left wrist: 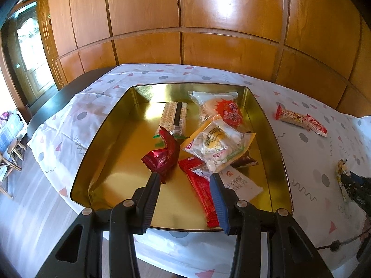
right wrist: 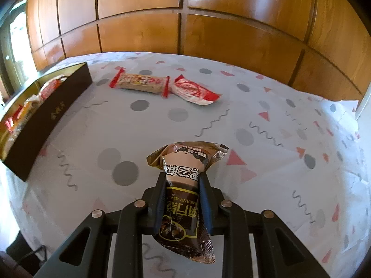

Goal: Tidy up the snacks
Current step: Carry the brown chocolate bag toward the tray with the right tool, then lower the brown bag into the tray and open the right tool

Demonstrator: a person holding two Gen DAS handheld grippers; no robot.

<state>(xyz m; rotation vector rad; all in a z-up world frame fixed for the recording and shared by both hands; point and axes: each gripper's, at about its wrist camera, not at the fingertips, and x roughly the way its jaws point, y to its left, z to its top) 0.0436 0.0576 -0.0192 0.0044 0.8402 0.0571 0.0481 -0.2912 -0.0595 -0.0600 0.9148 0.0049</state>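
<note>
A gold tin tray [left wrist: 109,143] holds several snack packets, among them a dark red wrapper [left wrist: 162,155], a yellow-edged clear bag [left wrist: 215,143] and a long red bar [left wrist: 204,194]. My left gripper [left wrist: 185,177] hovers open over the tray's near end, with nothing between its fingers. My right gripper [right wrist: 182,176] is shut on a brown snack packet [right wrist: 185,208] that lies lengthwise between its pads over the tablecloth. A beige bar with red ends [right wrist: 141,83] and a red-and-white packet [right wrist: 194,90] lie farther back on the cloth. The right gripper [left wrist: 357,185] also shows at the left wrist view's right edge.
The tray's dark outer wall [right wrist: 51,115] stands at the left in the right wrist view. A patterned white tablecloth [right wrist: 266,162] covers the table. Wooden wall panels [left wrist: 208,46] rise behind the table. Stools [left wrist: 14,148] stand on the floor at far left.
</note>
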